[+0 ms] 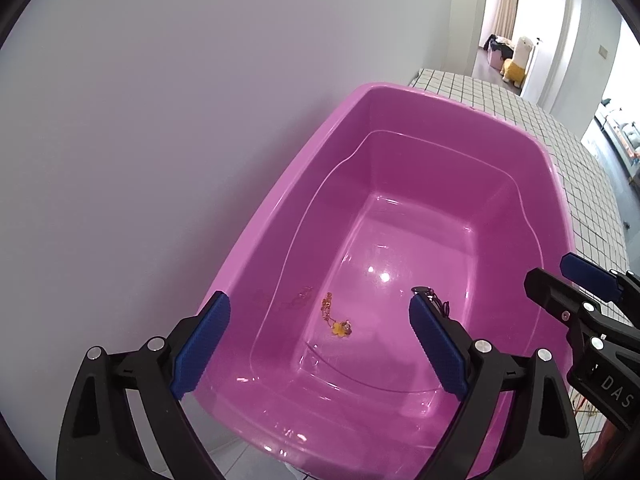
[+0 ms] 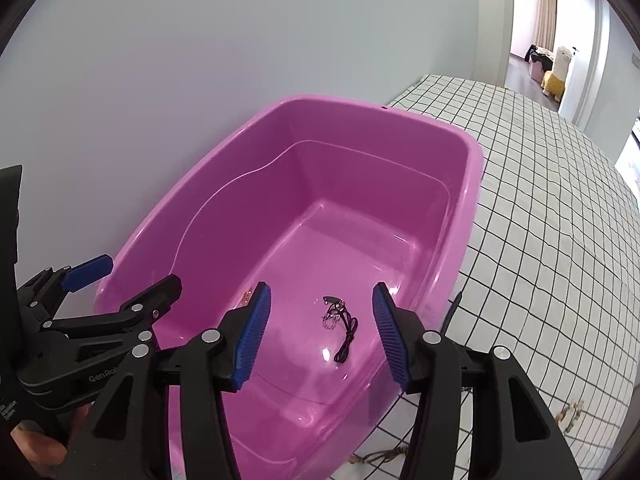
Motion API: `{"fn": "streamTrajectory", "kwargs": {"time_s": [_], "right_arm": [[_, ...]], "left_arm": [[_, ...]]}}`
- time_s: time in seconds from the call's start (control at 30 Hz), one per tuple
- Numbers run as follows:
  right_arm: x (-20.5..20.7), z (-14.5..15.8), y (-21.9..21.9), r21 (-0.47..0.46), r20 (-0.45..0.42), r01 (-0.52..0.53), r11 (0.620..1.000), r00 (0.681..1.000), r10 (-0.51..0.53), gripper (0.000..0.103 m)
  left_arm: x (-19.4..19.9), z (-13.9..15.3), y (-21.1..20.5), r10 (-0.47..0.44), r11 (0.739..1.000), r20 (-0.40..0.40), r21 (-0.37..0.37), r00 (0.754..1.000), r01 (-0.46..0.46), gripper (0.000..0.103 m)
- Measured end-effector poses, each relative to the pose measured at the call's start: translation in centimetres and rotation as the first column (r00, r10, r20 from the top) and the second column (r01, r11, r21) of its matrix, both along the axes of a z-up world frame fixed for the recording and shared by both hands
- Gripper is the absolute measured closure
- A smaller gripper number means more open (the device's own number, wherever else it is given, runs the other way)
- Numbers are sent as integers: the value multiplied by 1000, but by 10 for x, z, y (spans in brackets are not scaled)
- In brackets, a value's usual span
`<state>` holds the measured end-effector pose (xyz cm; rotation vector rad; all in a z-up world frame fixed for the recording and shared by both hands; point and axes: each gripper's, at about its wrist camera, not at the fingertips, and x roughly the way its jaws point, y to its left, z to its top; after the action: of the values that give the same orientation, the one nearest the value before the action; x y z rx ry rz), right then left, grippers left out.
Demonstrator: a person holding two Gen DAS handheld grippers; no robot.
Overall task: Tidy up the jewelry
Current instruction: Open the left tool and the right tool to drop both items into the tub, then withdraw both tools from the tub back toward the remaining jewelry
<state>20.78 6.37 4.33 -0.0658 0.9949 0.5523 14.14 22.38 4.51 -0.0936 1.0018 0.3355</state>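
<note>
A pink plastic tub (image 1: 280, 216) stands against the wall, and both grippers hang over its near end. On its floor lies a gold chain with a yellow pendant (image 1: 336, 322), below and between the wide-apart fingers of my left gripper (image 1: 318, 308), which is open and holds nothing. A black cord necklace with a small silver chain (image 2: 340, 322) lies on the floor of the tub (image 2: 200, 172), beneath my right gripper (image 2: 322, 296), also open and holding nothing. In the left wrist view that necklace (image 1: 436, 300) peeks from behind a finger. The right gripper (image 1: 560, 280) shows at the right edge there.
A white cloth with a black grid (image 2: 540, 200) covers the surface right of the tub. Small jewelry pieces (image 2: 572, 412) lie on it near my right gripper. A plain wall runs along the tub's left. A doorway with a plush toy (image 2: 556, 72) is far behind.
</note>
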Motion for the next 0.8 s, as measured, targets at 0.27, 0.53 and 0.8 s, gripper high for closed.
{"fn": "streamTrajectory", "kwargs": {"time_s": [0.27, 0.53, 0.8], "right_arm": [[-26, 5, -13, 15, -2, 62, 998, 998, -62, 41], [-65, 14, -26, 23, 10, 139, 990, 990, -139, 36], [-109, 10, -55, 56, -3, 259, 964, 966, -259, 35]], "left_arm": [[-15, 10, -9, -39, 999, 25, 9, 999, 39, 9], [-40, 12, -20, -108, 994, 36, 11, 993, 108, 7], [-71, 12, -39, -197, 980, 62, 22, 978, 196, 7]]}}
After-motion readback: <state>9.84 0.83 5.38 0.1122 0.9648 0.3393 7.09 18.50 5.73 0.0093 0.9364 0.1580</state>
